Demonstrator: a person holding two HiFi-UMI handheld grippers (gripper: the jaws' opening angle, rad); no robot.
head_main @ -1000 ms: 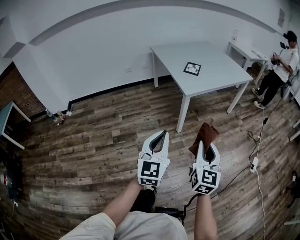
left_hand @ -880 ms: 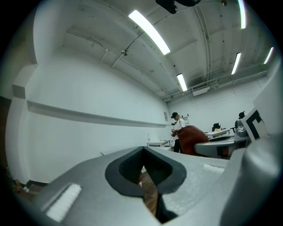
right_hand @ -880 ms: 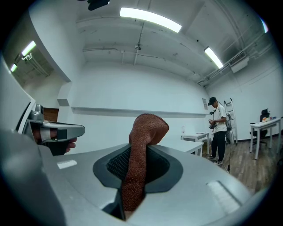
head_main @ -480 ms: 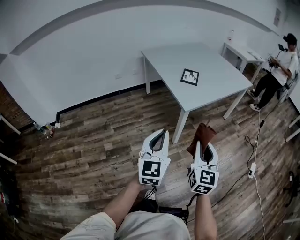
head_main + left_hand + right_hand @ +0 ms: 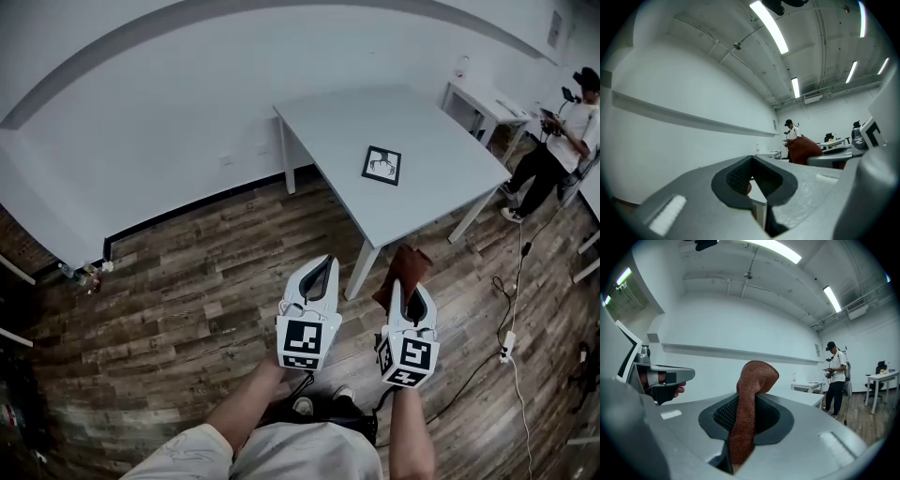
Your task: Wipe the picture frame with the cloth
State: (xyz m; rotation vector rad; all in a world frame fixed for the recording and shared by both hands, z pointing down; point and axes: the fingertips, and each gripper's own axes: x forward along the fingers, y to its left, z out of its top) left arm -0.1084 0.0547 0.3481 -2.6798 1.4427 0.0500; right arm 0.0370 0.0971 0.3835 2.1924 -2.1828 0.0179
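The black picture frame (image 5: 382, 165) lies flat on the white table (image 5: 422, 141), ahead of both grippers and well apart from them. My right gripper (image 5: 413, 289) is shut on a brown cloth (image 5: 404, 269), which sticks up and flops over past the jaw tips; in the right gripper view the cloth (image 5: 752, 380) stands pinched in the right gripper (image 5: 750, 398). Beside it to the left, my left gripper (image 5: 318, 269) is shut with nothing in it. The left gripper view shows its left gripper (image 5: 753, 159) with tips together, and the cloth (image 5: 804, 149) to its right.
Dark wood plank floor (image 5: 187, 281) lies under the grippers, with the near table leg (image 5: 356, 270) just ahead between them. A person (image 5: 562, 141) stands at the far right by a second white table (image 5: 483, 101). Cables (image 5: 511, 309) run over the floor at right.
The table and frame have drawn nearer and shifted left in the head view. Both grippers keep their places side by side, the right still holding the cloth.
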